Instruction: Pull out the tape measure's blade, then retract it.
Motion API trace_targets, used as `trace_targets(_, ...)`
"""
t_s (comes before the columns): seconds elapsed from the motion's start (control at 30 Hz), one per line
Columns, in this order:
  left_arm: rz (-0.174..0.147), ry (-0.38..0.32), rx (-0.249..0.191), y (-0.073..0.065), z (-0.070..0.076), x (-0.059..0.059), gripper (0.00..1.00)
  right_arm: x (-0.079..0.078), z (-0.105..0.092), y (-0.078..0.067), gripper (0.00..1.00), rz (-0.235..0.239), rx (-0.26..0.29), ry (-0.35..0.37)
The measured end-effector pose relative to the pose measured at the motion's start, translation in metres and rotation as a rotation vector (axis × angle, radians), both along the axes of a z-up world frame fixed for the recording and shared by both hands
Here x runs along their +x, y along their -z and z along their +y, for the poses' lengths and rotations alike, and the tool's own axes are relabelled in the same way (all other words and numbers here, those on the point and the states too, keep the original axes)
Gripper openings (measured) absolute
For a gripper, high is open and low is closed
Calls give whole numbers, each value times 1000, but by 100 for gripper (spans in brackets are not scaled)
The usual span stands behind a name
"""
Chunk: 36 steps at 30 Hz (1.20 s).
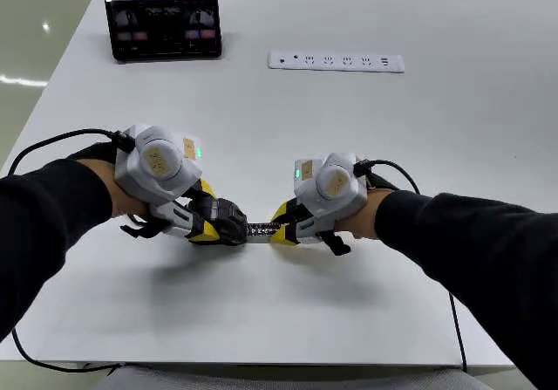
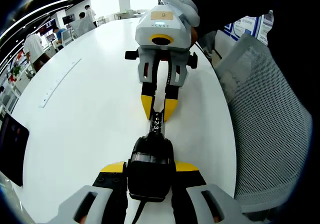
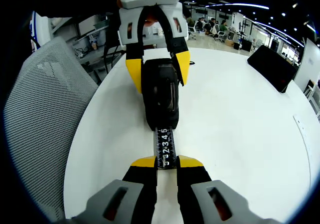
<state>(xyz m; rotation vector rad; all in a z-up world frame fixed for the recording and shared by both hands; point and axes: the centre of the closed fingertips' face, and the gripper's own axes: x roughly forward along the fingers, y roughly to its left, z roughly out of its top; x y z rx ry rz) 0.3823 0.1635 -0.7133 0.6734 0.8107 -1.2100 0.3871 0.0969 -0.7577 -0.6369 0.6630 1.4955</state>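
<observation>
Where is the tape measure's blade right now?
In the head view, the blade spans the short gap between the black case, held by the left gripper, and the right gripper, whose jaws pinch its end.

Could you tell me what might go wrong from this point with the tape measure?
1. The right gripper pinches the blade near its end with just its tips. The blade may slip free and snap back into the case.
2. The left gripper clamps the rounded case between its tips. Under a harder pull, the case could twist or slide out.
3. Only a short stretch of blade is out. Pulling out of line with the case could kink it.
</observation>
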Motion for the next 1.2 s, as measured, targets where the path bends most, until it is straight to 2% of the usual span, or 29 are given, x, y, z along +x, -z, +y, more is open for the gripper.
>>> trace_targets(0.57,7,-4,1,0,0,0,29,3,-29,0,9,-10,-35,12)
trace_targets(1.2,5,-2,-5,-1,1,0,29,3,-51,1,9,-7,-56,33)
